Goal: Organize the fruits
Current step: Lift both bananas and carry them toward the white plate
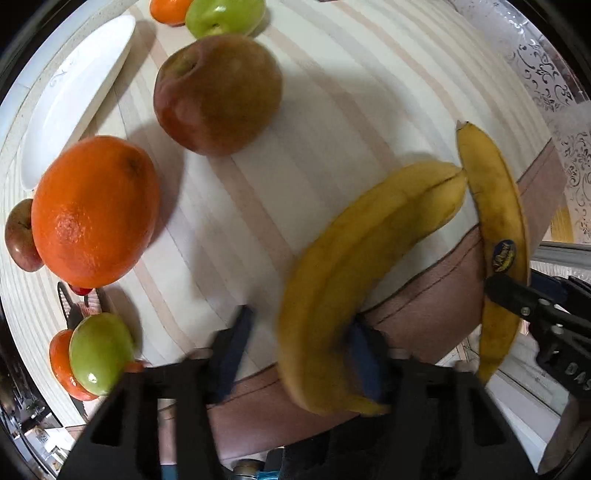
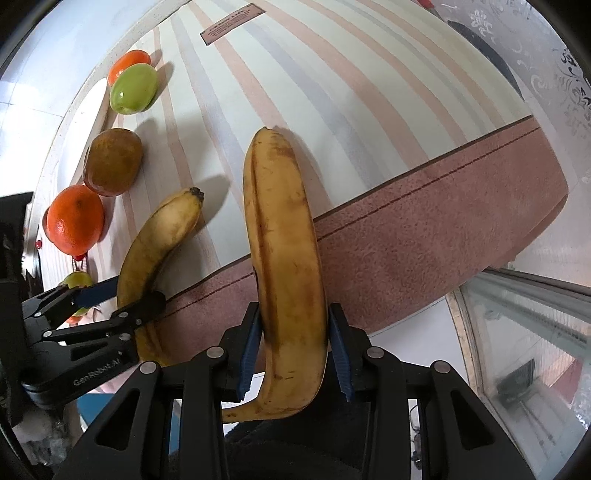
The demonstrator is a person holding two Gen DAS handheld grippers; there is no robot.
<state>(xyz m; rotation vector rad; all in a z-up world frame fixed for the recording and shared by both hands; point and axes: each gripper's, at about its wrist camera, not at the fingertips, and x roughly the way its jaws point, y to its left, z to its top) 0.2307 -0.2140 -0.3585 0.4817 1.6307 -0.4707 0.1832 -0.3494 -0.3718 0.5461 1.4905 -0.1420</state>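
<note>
Your right gripper [image 2: 294, 312] pinches a brown-freckled banana [image 2: 284, 240] between its blue pads, about a third of the way up from the stem, so the fruit stands up above the brown band [image 2: 424, 221] that edges the striped mat. Your left gripper [image 1: 299, 332] points down at a second banana [image 1: 369, 240], which also crosses the brown band, just beside the first. From the right wrist view this banana sits between the left jaws. From the left wrist view it lies against one pad with a gap at the other, so I cannot tell whether the pinch has closed. Past the brown band, out on the stripes, lie a large orange [image 1: 94, 210], a reddish-brown apple [image 1: 218, 92] and a green apple [image 1: 225, 14], with a white plate [image 1: 74, 99] farther out still. The step in hand looks like gathering the two bananas into one group. To do it well, make sure both left pads press the fruit squarely near its middle before you lift, since a one-sided hold would let it swing or slip. Keep the squeeze gentle, because ripe skin probably bruises easily. Bring the two curves parallel and lower them together, clear of the round fruit.
</note>
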